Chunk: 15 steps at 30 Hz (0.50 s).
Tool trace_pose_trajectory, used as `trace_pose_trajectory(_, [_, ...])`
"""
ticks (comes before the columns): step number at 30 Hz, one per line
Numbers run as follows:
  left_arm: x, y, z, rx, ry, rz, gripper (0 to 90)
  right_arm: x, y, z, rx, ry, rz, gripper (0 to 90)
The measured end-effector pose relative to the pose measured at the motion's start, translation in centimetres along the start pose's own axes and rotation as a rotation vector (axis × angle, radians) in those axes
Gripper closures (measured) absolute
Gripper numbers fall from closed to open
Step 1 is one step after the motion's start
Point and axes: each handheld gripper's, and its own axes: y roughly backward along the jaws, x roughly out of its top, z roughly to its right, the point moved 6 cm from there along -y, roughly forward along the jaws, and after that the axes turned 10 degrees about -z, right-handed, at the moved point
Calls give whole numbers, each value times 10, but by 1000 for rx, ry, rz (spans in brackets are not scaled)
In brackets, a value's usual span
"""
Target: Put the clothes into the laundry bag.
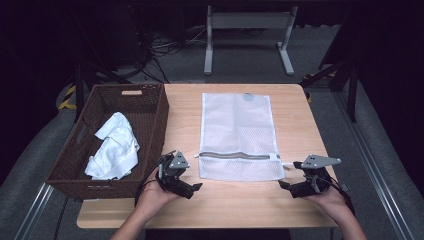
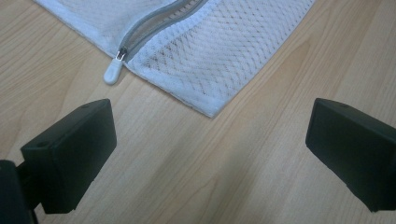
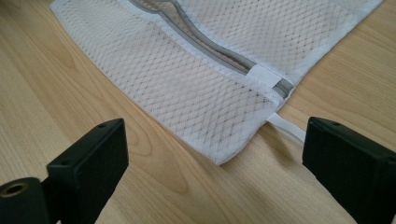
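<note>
A white mesh laundry bag (image 1: 236, 127) lies flat on the middle of the wooden table (image 1: 235, 205), with its grey zipper (image 1: 235, 155) closed across the near end. My left gripper (image 1: 181, 176) rests on the table by the bag's near left corner, open and holding nothing. In the left gripper view the jaws (image 2: 210, 126) stand wide apart, short of that bag corner (image 2: 210, 56) and the white zipper pull (image 2: 113, 72). My right gripper (image 1: 292, 176), also open, sits by the near right corner. Its jaws (image 3: 215, 140) frame that bag corner (image 3: 187, 84) and a white loop strap (image 3: 287, 127) without touching them.
A dark woven basket (image 1: 159, 117) stands at the table's left edge and holds crumpled white cloth (image 1: 116, 147). Bare wood runs along the table's front and along the right of the bag. A white table frame (image 1: 247, 22) stands on the floor beyond.
</note>
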Motion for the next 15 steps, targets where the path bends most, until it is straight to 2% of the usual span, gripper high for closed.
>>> trace_pose_trajectory(6, [0, 1, 0, 2, 6, 1, 38, 0, 2, 2, 1, -7, 8, 78])
trace_pose_trajectory(12, [4, 3, 2, 3, 8, 9, 87, 5, 3, 0, 0, -4, 25, 134])
trace_pose_trajectory(15, [7, 3, 2, 4, 6, 12, 132, 9, 2, 3, -11, -12, 27, 192])
